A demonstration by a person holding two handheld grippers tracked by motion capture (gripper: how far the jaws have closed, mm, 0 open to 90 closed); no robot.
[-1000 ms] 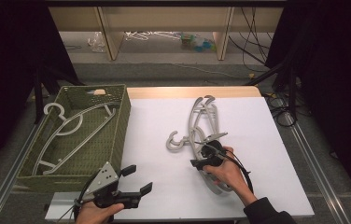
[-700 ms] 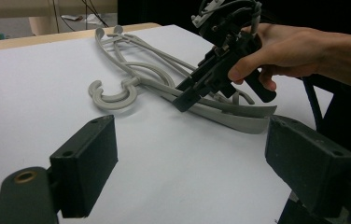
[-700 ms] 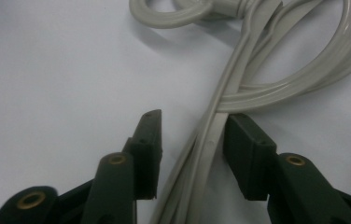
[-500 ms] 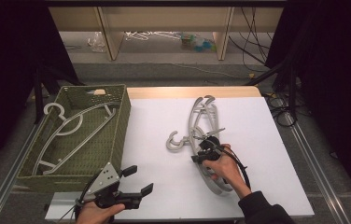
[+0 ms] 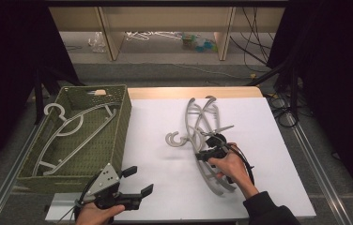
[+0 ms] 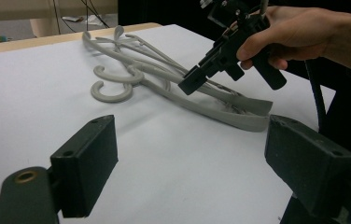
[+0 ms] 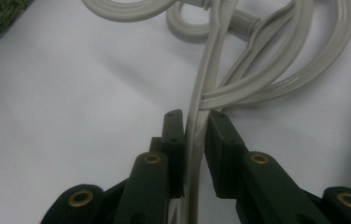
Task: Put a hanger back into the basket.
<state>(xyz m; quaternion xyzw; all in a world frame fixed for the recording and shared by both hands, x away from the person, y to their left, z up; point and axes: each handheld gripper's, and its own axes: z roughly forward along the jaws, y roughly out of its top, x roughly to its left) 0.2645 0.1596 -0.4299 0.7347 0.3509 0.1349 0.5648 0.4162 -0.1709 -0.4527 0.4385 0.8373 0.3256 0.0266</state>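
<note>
Left gripper (image 5: 136, 182): jaws wide, empty, hovers at table (image 5: 268, 122) near edge, beside basket (image 5: 120, 136). Hangers (image 5: 203, 122): tangled at table centre, long axis running near-to-far. Right gripper (image 7: 194, 122): nearer, jaws narrow, clamping one hanger arm.

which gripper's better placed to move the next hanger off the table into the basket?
Right, probably. The right gripper already has its jaws closed on an arm of a grey hanger in the pile. The left gripper sits open at the table's near edge, beside the green basket, holding nothing.
</note>
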